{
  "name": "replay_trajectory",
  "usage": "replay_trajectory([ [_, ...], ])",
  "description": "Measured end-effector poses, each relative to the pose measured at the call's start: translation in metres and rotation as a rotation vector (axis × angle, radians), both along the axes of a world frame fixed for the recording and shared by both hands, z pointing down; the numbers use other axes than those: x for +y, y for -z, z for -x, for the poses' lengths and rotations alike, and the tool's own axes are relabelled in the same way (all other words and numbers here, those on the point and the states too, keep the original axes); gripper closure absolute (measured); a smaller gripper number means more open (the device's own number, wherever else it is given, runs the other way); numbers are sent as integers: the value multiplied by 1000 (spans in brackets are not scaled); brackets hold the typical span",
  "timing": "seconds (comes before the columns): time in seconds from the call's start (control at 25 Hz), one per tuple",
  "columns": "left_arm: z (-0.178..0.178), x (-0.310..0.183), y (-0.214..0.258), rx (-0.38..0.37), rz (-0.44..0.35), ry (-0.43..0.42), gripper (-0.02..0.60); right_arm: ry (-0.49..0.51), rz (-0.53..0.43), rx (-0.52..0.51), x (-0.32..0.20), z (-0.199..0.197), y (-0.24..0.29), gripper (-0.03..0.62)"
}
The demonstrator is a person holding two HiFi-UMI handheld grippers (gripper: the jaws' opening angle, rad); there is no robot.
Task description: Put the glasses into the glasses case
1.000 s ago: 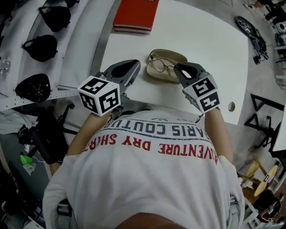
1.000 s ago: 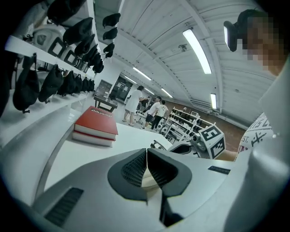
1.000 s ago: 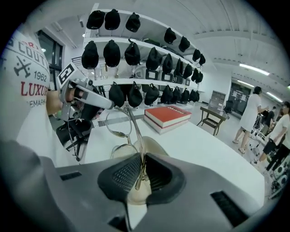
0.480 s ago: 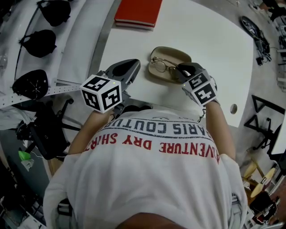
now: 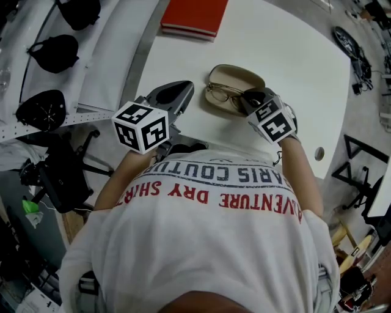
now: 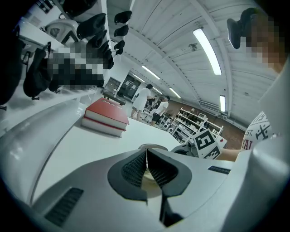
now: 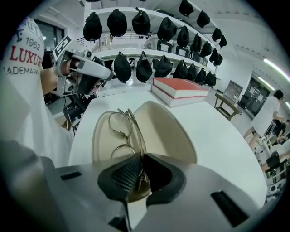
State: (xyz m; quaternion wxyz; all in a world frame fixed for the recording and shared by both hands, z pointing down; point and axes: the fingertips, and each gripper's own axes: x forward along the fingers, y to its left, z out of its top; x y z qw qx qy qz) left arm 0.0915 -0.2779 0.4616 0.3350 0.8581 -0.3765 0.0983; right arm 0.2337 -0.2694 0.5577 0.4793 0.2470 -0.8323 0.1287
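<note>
Glasses (image 7: 121,131) lying inside the open case (image 7: 165,129), near end pinched between the right gripper's (image 7: 140,168) jaws. Case sitting on the white table (image 5: 287,55), red book (image 5: 194,15) lying beyond it. Left gripper (image 6: 147,159) pointing across the table beside the case, jaws pressing together, gripping nothing.

Illumination is bright and even, supplied by long ceiling lights (image 6: 206,50) visible in the left gripper view. The white table (image 5: 293,73) reads close to overexposed in the head view; shadows are faint and soft-edged. Both gripper views show strong barrel distortion and black corners. The glasses (image 7: 121,133) render sharp; the left gripper (image 6: 146,154) body near the lens is soft.
</note>
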Motion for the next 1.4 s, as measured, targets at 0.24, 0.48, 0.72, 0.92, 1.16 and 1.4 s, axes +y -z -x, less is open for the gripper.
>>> replay_trajectory([
  [0.24, 1, -1, -3, 3, -1, 10, 552, 23, 14, 29, 0, 1, -2, 549],
  [0.48, 4, 1, -3, 4, -2, 9, 552, 9, 20, 6, 2, 3, 0, 548],
  [0.72, 7, 7, 2, 6, -4, 8, 552, -75, 0, -91, -3, 0, 19, 440],
  [0.92, 7, 18, 10, 7, -1, -24, 552, -229, -60, -292, -8, -3, 58, 422],
  [1.16, 2, 32, 32, 23, -15, -70, 552, -386, -124, -620, 11, 4, 120, 436],
  [1.4, -5, 54, 57, 47, -51, -137, 552, -384, -225, -762, 51, 18, 172, 540],
])
